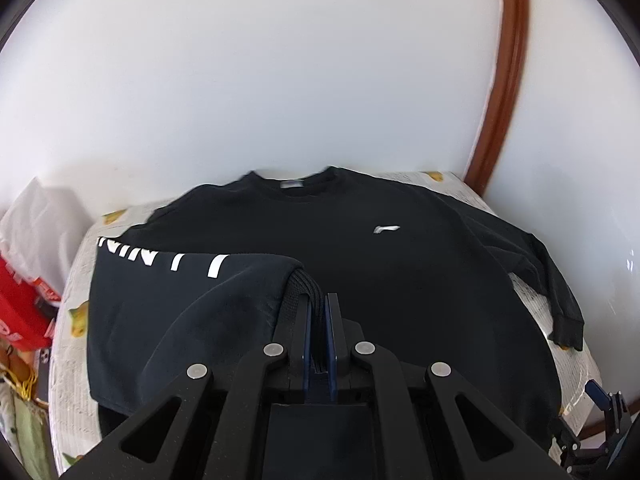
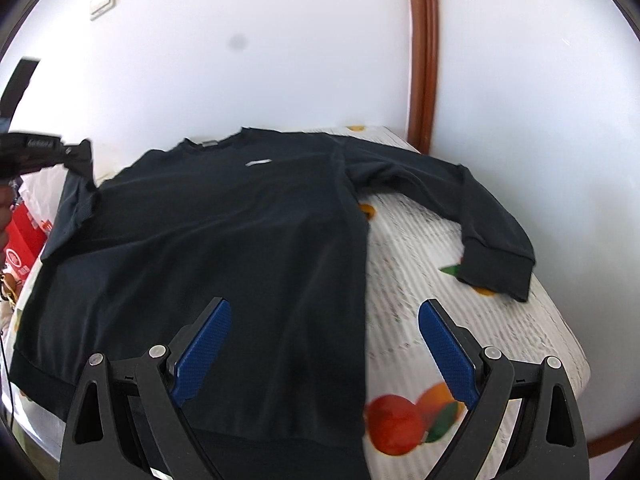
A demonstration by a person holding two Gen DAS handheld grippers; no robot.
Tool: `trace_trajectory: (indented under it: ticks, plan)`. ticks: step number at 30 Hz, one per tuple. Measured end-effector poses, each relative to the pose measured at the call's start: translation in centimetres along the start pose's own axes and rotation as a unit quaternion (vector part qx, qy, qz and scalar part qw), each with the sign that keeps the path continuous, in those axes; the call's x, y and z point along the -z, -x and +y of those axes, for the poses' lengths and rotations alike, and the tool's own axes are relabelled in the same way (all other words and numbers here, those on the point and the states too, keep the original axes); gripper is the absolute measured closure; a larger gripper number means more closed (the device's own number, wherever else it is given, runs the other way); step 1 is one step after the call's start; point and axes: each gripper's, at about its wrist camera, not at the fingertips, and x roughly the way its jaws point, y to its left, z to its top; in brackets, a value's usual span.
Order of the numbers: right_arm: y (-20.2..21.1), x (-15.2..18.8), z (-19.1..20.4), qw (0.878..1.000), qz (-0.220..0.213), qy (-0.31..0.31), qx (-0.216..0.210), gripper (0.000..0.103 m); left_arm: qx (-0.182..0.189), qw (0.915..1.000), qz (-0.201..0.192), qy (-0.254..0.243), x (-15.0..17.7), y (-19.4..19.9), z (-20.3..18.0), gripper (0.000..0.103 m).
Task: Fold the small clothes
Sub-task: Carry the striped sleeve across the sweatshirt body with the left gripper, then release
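Black sweatshirt (image 2: 224, 216) cuff (image 1: 298, 292) between left gripper (image 1: 320, 304) fingers.

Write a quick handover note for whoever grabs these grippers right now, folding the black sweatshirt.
Left gripper: shut on the left sleeve cuff, sleeve carried in over the body.
Right gripper: open, holding nothing, over the sweatshirt hem edge.
Sweatshirt lies face up on the fruit-print table cover; right sleeve is spread out to the side.
Done: left sleeve partly folded in.
Left: lay it down, fold right sleeve, fold body.
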Motion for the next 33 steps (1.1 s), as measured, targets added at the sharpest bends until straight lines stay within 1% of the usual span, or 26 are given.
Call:
trace_trajectory:
  ticks: [3, 7, 10, 12, 13, 15, 18, 20, 22, 23, 25, 27, 28, 30, 33]
  plan:
    - [-0.1, 0.5, -0.5, 1.000, -0.001, -0.001, 0.001, 0.009, 0.012, 0.9998, 0.011, -0.015, -0.2, -1.1, -2.1, 0.096]
    - [-0.9, 0.7, -0.7, 1.000, 0.014, -0.003, 0.005, 0.009, 0.026, 0.9990, 0.032, -0.018, -0.4, -2.5, -3.5, 0.095]
    - [-1.2, 0.4, -0.1, 1.000, 0.009, 0.007, 0.000, 0.009, 0.034, 0.9986, 0.038, -0.014, -0.1, -2.6, -3.2, 0.088]
    - [-1.4, -0.1, 0.6, 1.000, 0.012, 0.010, -0.005, 0.009, 0.039, 0.9985, 0.035, -0.013, 0.2, -2.1, -2.7, 0.079]
    - [-1.5, -0.3, 1.0, 1.000, 0.012, 0.013, -0.010, 0.009, 0.037, 0.9987, 0.032, -0.014, 0.3, -1.7, -2.7, 0.076]
    - [-1.5, -1.1, 2.2, 0.999, 0.006, 0.020, -0.026, 0.009, 0.029, 0.9992, 0.023, -0.015, 0.6, -0.9, -1.4, 0.063]
    - [-2.0, -2.5, 4.7, 0.998, -0.003, 0.041, -0.042, 0.009, 0.009, 0.9999, 0.013, -0.001, 1.3, 0.0, 1.6, 0.056]
    - [-2.5, -3.6, 6.7, 0.997, -0.005, 0.050, -0.061, 0.012, 0.000, 0.9998, 0.013, 0.017, 2.1, 0.6, 4.4, 0.053]
    - [-3.2, -4.4, 8.7, 0.994, -0.003, 0.060, -0.088, 0.024, -0.018, 0.9993, 0.010, 0.031, 2.9, 0.9, 6.8, 0.047]
    - [-3.6, -4.8, 9.7, 0.993, -0.002, 0.065, -0.095, 0.027, -0.030, 0.9988, 0.010, 0.038, 3.4, 0.9, 8.1, 0.044]
    - [-4.9, -5.4, 11.9, 0.992, 0.006, 0.074, -0.101, 0.041, -0.054, 0.9970, 0.015, 0.052, 4.6, 0.9, 10.9, 0.042]
    - [-6.2, -5.7, 13.4, 0.991, 0.021, 0.074, -0.110, 0.046, -0.067, 0.9949, 0.027, 0.070, 6.0, 0.9, 13.6, 0.041]
    - [-7.3, -5.8, 14.3, 0.989, 0.035, 0.072, -0.123, 0.047, -0.071, 0.9940, 0.031, 0.078, 6.6, 0.9, 14.7, 0.040]
    - [-8.9, -5.9, 15.4, 0.988, 0.053, 0.065, -0.129, 0.046, -0.079, 0.9919, 0.041, 0.091, 8.4, 0.9, 17.3, 0.035]
    - [-11.1, -5.8, 16.1, 0.988, 0.074, 0.056, -0.124, 0.046, -0.089, 0.9896, 0.055, 0.099, 10.8, 0.6, 19.7, 0.034]
